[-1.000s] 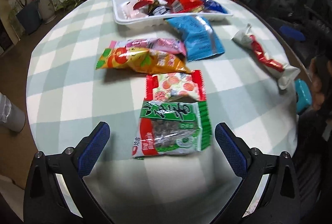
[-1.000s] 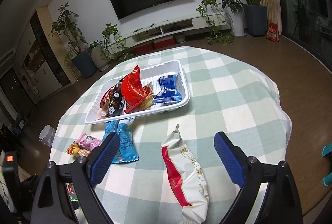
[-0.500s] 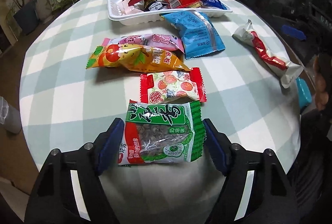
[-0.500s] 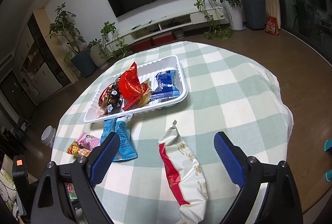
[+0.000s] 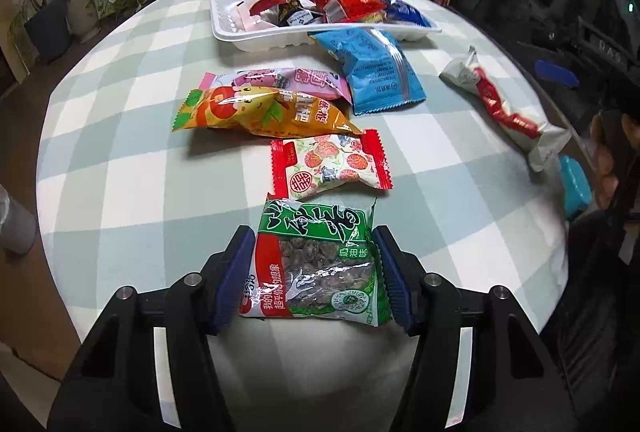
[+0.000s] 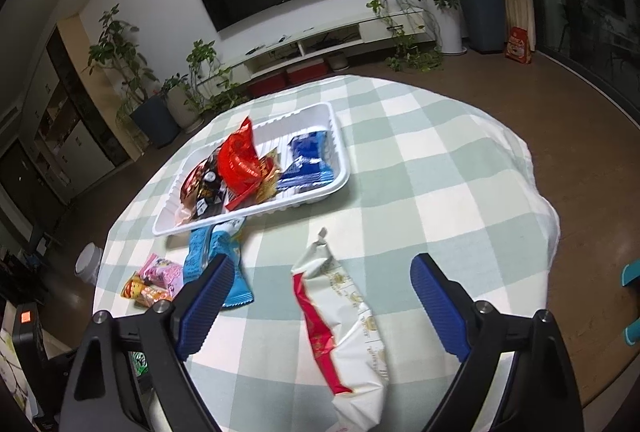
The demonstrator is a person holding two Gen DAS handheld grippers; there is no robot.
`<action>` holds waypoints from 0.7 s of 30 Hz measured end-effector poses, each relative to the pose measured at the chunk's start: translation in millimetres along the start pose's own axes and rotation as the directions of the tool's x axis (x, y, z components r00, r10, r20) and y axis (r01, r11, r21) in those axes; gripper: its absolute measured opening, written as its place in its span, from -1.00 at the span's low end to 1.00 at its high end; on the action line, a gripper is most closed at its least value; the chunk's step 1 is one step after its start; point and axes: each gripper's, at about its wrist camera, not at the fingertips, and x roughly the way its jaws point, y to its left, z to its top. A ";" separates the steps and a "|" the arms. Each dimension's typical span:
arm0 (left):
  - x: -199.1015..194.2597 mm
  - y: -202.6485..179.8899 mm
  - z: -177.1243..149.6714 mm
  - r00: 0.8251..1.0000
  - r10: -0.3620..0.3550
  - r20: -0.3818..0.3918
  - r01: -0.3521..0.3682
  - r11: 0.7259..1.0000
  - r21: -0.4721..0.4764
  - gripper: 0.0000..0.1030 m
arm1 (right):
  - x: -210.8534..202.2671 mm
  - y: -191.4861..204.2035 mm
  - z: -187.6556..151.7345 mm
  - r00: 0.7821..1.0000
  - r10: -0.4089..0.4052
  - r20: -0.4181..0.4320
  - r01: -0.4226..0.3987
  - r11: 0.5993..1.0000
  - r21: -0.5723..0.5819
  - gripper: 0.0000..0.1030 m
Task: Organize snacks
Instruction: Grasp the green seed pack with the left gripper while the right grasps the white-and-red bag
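Observation:
My left gripper (image 5: 314,274) is shut on a green and red nut packet (image 5: 316,264), its blue pads pressing both side edges. Beyond it lie a red-edged fruit packet (image 5: 330,161), an orange packet (image 5: 260,111), a pink packet (image 5: 280,81) and a light blue packet (image 5: 376,65). The white tray (image 5: 256,39) at the far side holds several snacks, with a red bag on top. My right gripper (image 6: 320,296) is open above a white and red packet (image 6: 340,328). The tray (image 6: 334,187) also shows in the right wrist view.
The round table (image 5: 120,151) has a green and white checked cloth; its edge falls away close on my left and right. A white bin (image 6: 88,264) stands on the floor by the table. Potted plants and a TV stand line the far wall.
My left gripper has moved forward around the nut packet and closed from wide open onto its sides. My right gripper has stayed open, drifting slightly over the white and red packet.

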 end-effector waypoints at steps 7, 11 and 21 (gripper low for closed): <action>-25.5 21.0 -6.9 0.990 -0.102 0.094 0.113 0.986 -0.122 0.12 | -17.4 -27.2 -3.9 1.000 -0.013 0.014 0.012 0.996 0.089 0.79; -32.2 26.7 -8.7 0.984 -0.127 0.122 0.145 0.978 -0.147 0.12 | -19.5 -27.8 -15.4 0.999 -0.023 -0.028 0.025 0.996 0.080 0.79; -38.6 29.1 -11.9 0.974 -0.165 0.153 0.189 0.969 -0.160 0.12 | 19.2 18.8 -33.6 0.980 -0.121 -0.160 0.091 0.979 -0.182 0.70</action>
